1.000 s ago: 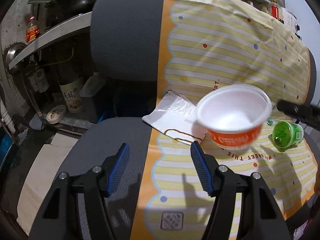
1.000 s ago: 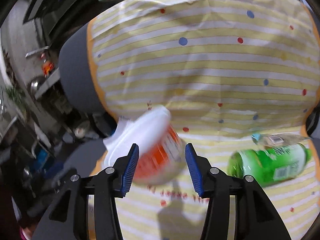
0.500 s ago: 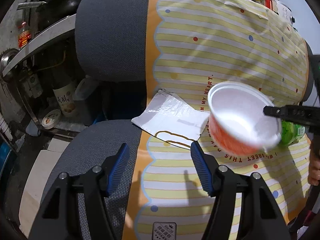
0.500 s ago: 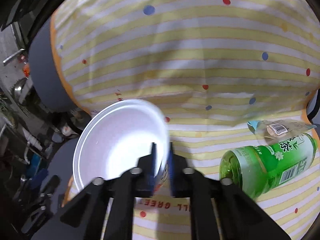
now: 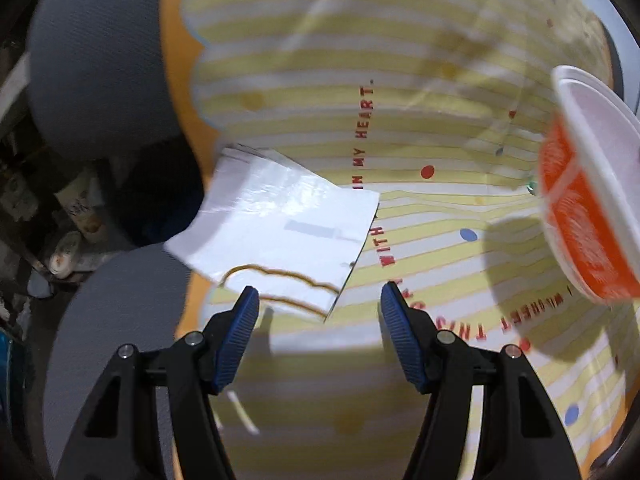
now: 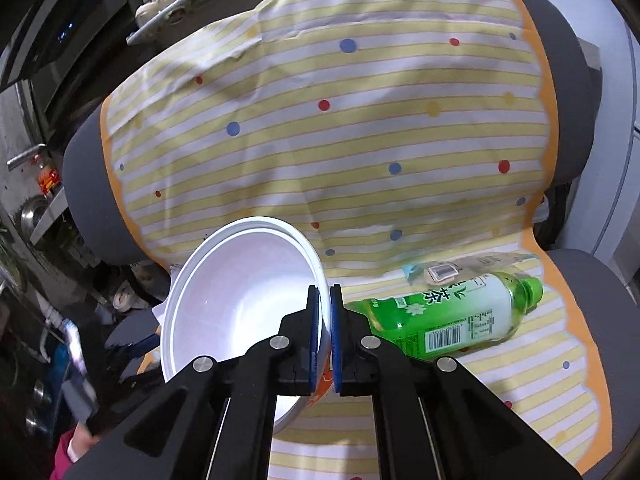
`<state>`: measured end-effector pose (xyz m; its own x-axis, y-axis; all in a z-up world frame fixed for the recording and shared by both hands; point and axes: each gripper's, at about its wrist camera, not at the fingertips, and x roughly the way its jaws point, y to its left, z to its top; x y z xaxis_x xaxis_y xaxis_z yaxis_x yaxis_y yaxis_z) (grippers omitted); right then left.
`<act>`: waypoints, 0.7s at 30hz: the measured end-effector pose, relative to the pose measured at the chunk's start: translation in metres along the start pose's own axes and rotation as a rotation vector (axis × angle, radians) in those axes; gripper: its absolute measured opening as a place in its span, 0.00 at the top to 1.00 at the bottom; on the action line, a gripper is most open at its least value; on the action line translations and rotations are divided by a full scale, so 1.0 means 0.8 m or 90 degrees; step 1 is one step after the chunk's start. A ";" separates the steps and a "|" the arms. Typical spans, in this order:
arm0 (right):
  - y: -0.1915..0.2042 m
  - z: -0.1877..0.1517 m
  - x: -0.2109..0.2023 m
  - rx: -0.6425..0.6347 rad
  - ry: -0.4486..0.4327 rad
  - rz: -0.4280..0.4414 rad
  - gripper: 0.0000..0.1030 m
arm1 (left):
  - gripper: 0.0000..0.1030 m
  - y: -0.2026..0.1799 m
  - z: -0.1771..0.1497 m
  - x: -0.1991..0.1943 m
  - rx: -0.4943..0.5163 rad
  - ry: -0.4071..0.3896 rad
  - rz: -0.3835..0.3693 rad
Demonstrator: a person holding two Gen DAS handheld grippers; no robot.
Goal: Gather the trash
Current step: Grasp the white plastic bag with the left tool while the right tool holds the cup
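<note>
Vs. a second ago: the foam bowl has been lifted off the striped cloth on the chair and tilted; then it sat between open right tongs. Right tongs are now clamped shut on the bowl's rim, one pad inside, one outside. Left tongs have been moved closer to the white plastic bag; jaws are held partly open, nothing between them, bag just ahead of the tips. Green bottle is left lying on the seat beside the bowl.
</note>
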<state>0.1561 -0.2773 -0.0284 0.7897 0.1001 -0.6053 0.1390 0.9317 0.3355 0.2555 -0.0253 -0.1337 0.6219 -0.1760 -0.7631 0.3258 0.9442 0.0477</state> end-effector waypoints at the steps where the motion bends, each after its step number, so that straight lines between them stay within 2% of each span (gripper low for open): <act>1: -0.004 -0.001 -0.002 0.001 0.000 0.004 0.94 | 0.40 0.001 0.004 0.004 -0.005 0.000 0.001; 3: -0.005 -0.003 -0.003 0.000 -0.001 0.011 0.94 | 0.40 0.008 0.014 0.016 -0.021 0.008 0.002; 7: -0.006 -0.004 -0.001 0.004 0.003 0.024 0.94 | 0.40 0.021 0.018 0.047 -0.052 0.060 -0.008; 10: -0.007 -0.008 -0.001 0.006 0.006 0.034 0.94 | 0.41 0.020 0.016 0.046 -0.049 0.060 -0.003; 11: -0.007 -0.009 -0.002 0.007 0.007 0.037 0.94 | 0.44 0.020 0.016 0.046 -0.048 0.059 -0.004; 15: -0.010 -0.016 -0.014 0.011 0.005 0.044 0.94 | 0.93 0.016 0.010 0.038 -0.032 0.056 0.006; 17: -0.013 -0.021 -0.025 0.014 0.000 0.043 0.94 | 0.97 0.016 0.003 0.028 -0.038 0.053 -0.002; 21: -0.029 -0.034 -0.066 0.020 -0.021 0.033 0.94 | 0.98 -0.002 -0.027 -0.038 -0.058 -0.010 -0.059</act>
<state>0.0951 -0.2951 -0.0240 0.8155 0.1363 -0.5625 0.1150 0.9144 0.3882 0.2206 -0.0158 -0.1249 0.6033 -0.2668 -0.7515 0.3165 0.9451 -0.0815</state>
